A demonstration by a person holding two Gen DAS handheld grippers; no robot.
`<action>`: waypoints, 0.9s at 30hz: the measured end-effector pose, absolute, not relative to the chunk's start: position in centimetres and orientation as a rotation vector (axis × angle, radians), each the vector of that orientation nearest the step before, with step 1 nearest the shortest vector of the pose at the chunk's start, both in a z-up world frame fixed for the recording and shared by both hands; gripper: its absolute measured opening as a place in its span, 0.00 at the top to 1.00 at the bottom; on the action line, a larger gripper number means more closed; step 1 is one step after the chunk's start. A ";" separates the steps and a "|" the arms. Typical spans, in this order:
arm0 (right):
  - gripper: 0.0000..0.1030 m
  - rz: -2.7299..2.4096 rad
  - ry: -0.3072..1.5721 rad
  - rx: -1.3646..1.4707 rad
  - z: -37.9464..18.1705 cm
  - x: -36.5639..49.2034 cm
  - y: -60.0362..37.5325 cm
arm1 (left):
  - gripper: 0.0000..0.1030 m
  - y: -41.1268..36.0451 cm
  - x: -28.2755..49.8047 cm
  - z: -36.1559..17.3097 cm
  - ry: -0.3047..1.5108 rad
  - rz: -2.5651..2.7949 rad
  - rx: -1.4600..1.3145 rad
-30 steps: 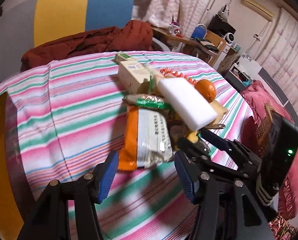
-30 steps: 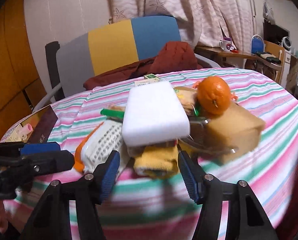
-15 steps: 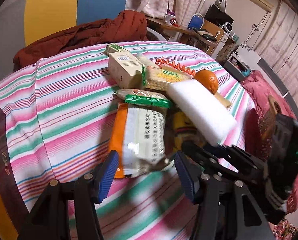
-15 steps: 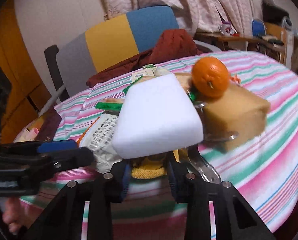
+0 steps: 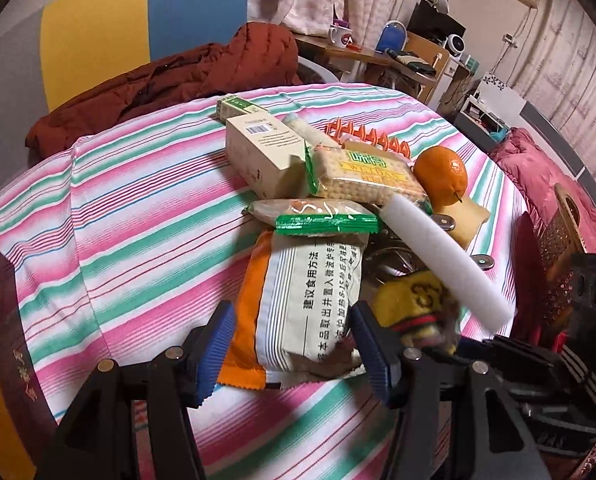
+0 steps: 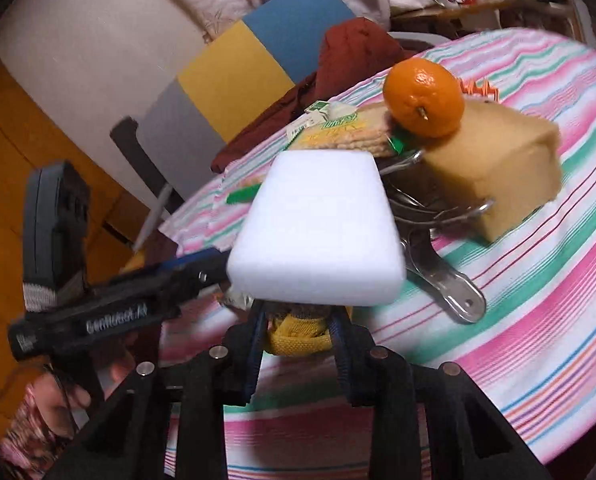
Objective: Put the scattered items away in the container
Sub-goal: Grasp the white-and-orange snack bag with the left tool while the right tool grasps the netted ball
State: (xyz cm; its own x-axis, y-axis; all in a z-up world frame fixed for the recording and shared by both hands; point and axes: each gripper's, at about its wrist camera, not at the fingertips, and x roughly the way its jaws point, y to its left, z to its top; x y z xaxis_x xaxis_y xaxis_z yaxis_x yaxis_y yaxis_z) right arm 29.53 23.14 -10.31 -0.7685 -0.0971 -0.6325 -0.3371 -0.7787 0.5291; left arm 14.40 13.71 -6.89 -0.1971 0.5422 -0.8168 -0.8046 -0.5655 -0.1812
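A pile of items lies on the striped tablecloth (image 5: 146,216). My left gripper (image 5: 290,352) is open, its fingers on either side of the near end of an orange-and-white snack packet (image 5: 306,300). My right gripper (image 6: 298,344) is shut on a yellow rolled cloth (image 6: 298,334), also seen in the left wrist view (image 5: 414,304). A white foam block (image 6: 318,232) rests tilted on top of that cloth and shows in the left wrist view (image 5: 446,260). An orange (image 6: 424,98) sits on a tan sponge (image 6: 494,168). No container shows.
A cracker pack (image 5: 362,176), a green-edged packet (image 5: 318,216), a cream carton (image 5: 262,152), an orange comb (image 5: 366,136) and metal tongs (image 6: 442,276) lie in the pile. A chair with a red jacket (image 5: 170,84) stands behind the table. A dark red box (image 5: 6,332) is at left.
My right gripper has closed on the yellow cloth and tilted, lifting the white block with it. My left gripper has moved forward around the snack packet.
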 end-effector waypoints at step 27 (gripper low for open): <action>0.69 2.666 0.922 -1.107 -10.5 29.3 20.5 | 0.56 8.8 14.8 -7.1 0.209 1.865 -1.202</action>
State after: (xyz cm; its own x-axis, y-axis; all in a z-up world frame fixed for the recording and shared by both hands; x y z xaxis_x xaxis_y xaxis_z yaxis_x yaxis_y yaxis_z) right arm 29.29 20.47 -10.53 -0.7277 -0.1239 -0.6746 -0.3191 -0.8094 0.4929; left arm 14.78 8.78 -7.15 -0.1428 0.5808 -0.8014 -0.7438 -0.5972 -0.3002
